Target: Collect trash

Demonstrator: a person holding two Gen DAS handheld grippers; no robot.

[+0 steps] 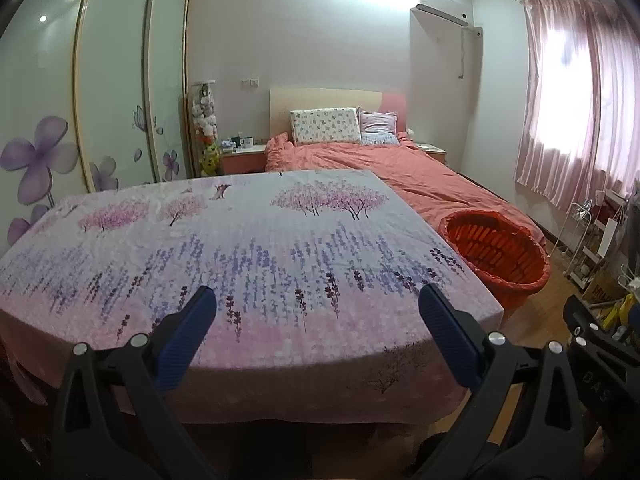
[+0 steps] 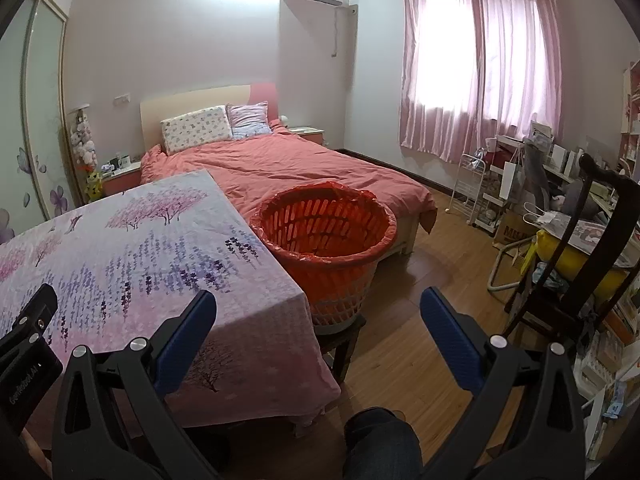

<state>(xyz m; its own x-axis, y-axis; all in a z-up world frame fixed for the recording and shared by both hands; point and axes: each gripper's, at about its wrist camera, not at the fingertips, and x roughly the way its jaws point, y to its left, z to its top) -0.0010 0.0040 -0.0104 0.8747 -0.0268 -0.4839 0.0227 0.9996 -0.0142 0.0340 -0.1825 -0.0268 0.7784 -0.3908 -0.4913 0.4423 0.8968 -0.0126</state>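
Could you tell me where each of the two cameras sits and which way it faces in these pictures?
Left wrist: sits on the left tongs, looking across the flowered tablecloth toward the bed; its own open blue fingers show, with the right tongs' body at the right edge.
Right wrist: sits on the right tongs, facing the red-lined basket beside the table's corner, and the wooden floor; its open fingers and the person's knee show.
Shared: tablecloth, basket, bed, pink curtain.
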